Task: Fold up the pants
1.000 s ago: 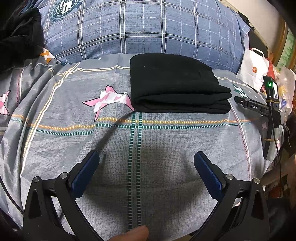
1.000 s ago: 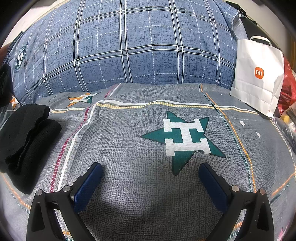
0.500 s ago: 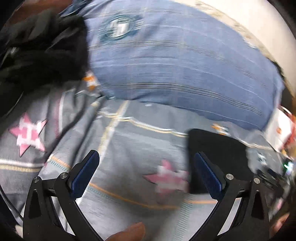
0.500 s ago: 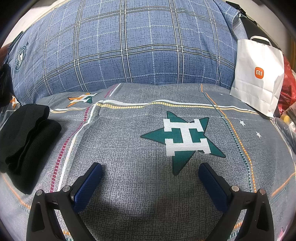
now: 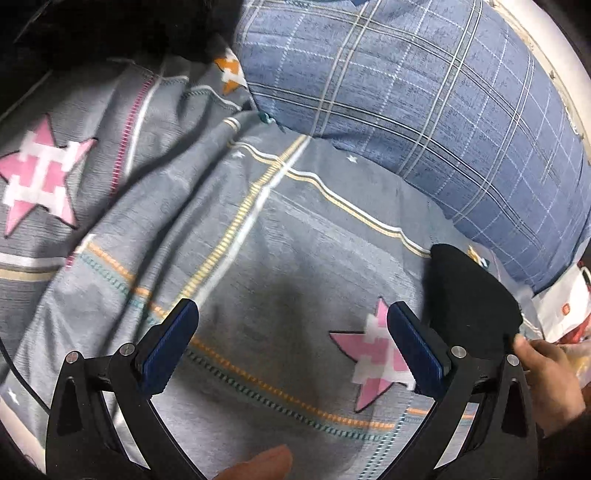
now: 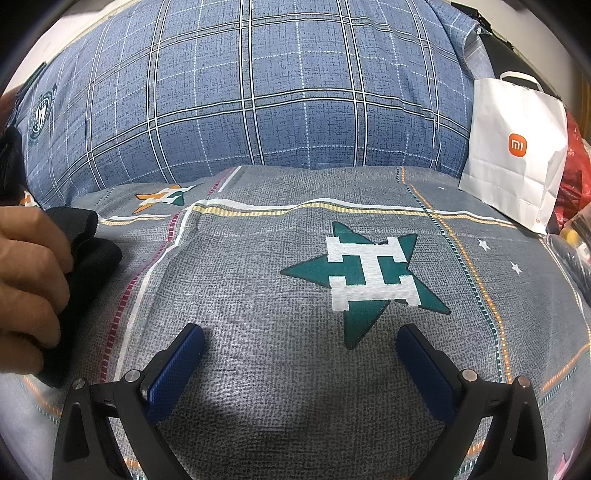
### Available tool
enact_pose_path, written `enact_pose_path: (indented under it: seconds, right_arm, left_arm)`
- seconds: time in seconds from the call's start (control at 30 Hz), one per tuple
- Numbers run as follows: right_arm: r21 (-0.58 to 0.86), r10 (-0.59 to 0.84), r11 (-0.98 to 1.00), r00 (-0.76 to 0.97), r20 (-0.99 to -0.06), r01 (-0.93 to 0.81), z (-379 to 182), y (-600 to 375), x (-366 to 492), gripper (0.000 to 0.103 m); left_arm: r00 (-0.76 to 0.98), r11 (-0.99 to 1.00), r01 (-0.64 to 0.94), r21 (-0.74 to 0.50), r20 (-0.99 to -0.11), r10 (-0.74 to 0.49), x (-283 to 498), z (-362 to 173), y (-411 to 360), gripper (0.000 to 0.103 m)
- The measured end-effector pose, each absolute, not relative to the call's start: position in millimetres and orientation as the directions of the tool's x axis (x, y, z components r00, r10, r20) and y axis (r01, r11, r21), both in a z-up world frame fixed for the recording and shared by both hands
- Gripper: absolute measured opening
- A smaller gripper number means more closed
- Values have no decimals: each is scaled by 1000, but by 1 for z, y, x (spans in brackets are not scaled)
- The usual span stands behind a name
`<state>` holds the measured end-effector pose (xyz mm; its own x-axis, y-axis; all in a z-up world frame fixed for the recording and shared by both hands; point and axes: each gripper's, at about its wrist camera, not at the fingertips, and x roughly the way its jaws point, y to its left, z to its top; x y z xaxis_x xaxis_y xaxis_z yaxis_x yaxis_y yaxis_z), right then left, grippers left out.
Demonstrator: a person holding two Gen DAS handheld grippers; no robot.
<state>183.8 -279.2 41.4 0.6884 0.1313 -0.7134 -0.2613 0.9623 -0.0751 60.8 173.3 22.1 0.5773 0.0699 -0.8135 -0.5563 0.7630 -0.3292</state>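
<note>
The black pants (image 5: 469, 295) lie folded in a thick stack on the grey bedspread, at the right of the left wrist view and at the left edge of the right wrist view as black pants (image 6: 88, 254). A bare hand (image 6: 29, 288) rests on the stack; the same hand (image 5: 546, 376) shows at its near edge. My left gripper (image 5: 291, 343) hangs open over bare bedspread left of the stack, holding nothing. My right gripper (image 6: 301, 365) stands open above the green star (image 6: 365, 280), well right of the pants.
A blue plaid pillow (image 6: 258, 99) lines the back of the bed. A white paper bag (image 6: 517, 147) stands at the right with red items behind it. Dark clothing (image 5: 110, 26) is piled at the far left. A thumb tip (image 5: 258, 465) shows below the left gripper.
The left gripper has swung left and away from the folded pants, which slid to the right of its view. A hand has come onto the stack. The right gripper stayed still.
</note>
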Motion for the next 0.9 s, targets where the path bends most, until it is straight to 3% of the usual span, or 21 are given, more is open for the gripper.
enact_pose_path:
  seconds: [0.63,0.9]
  right_arm:
    - [-76,131,962,688,-713,-261,42,-279,184,103]
    - [-77,130,962,689,-713,-261,42,-279,184,103]
  left_arm:
    - [597,785,-509,-352,-802,28,69,26,160,102]
    - [606,741,-564,-365,-792,71,53,28,175,102]
